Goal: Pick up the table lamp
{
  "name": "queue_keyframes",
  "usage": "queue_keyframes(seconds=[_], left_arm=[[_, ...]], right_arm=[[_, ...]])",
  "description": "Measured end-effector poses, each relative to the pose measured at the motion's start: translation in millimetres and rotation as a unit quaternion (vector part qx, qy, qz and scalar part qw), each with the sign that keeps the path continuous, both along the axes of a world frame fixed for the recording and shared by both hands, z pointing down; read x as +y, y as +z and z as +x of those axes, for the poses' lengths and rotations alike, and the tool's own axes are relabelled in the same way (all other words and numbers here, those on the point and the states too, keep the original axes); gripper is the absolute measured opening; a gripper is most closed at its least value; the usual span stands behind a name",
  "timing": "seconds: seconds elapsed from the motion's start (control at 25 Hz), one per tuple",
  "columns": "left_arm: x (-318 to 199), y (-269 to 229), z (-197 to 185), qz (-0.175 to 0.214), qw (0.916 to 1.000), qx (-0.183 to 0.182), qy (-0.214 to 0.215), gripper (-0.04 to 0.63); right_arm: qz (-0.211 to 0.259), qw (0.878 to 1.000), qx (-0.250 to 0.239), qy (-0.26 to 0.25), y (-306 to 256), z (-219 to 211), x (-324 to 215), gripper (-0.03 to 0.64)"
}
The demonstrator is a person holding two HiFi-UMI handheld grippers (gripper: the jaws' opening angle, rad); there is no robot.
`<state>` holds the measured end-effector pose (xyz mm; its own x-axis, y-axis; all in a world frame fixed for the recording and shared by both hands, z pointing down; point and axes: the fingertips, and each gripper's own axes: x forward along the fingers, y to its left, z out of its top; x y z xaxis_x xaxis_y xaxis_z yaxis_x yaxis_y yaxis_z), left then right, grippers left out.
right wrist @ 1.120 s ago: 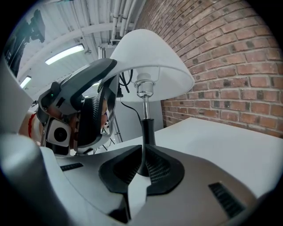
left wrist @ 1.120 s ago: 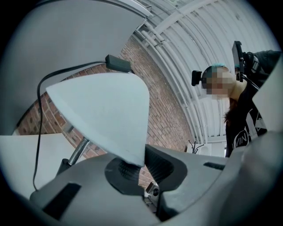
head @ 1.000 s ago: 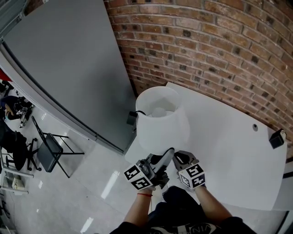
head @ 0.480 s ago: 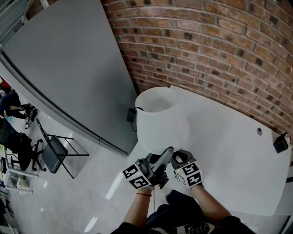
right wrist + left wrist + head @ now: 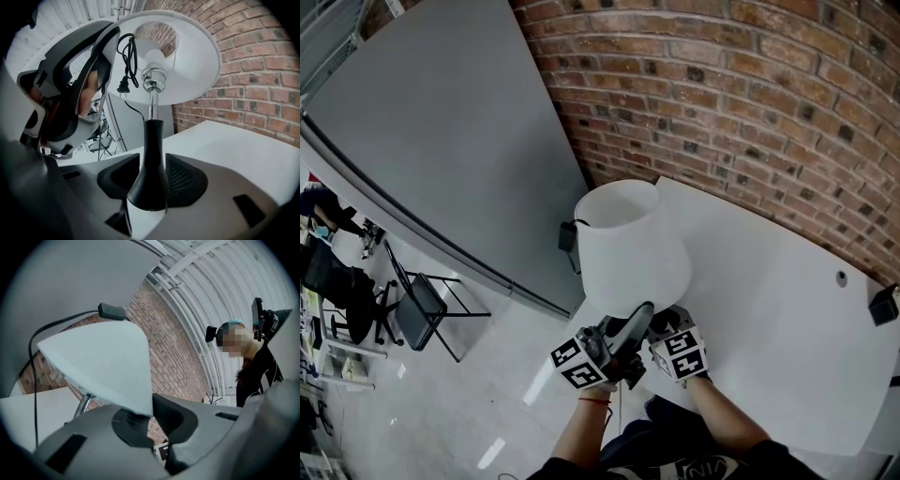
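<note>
A table lamp with a white shade (image 5: 628,246) stands at the near left corner of the white table (image 5: 769,309). My left gripper (image 5: 639,317) is shut on the shade's lower rim (image 5: 140,401), pinching the thin edge between its pads. My right gripper (image 5: 150,180) sits low under the shade. Its jaws have just been opening and now stand wide on either side of the lamp's black base (image 5: 149,168). A chrome stem (image 5: 152,101) rises from the base to the bulb socket. The black cord and plug (image 5: 124,63) hang bundled inside the shade.
A brick wall (image 5: 750,103) runs behind the table, with a grey panel (image 5: 441,122) to the left. A small black object (image 5: 883,305) lies at the table's far right. A folding chair (image 5: 417,309) stands on the floor below left. The table edge lies just beside the lamp.
My right gripper has slid in closer under the shade. The left gripper keeps its hold on the rim, and the lamp stands where it was.
</note>
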<state>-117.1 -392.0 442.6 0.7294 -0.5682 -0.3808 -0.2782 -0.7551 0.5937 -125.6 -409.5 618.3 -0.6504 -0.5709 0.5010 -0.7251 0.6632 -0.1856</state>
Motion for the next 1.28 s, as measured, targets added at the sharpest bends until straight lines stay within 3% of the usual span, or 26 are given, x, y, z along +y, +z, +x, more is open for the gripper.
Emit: queue_keyframes(seconds=[0.8,1.28], left_arm=[[-5,0,-2,-0.004,0.9999,0.005,-0.013,0.011],[-4,0,-8,-0.005,0.9997,0.017,-0.014,0.01]], right_arm=[[-0.006,1.0,0.017,-0.023,7,-18,-15,0.149],[0.014,0.999,0.037,-0.021,9,-19,-16,0.164]])
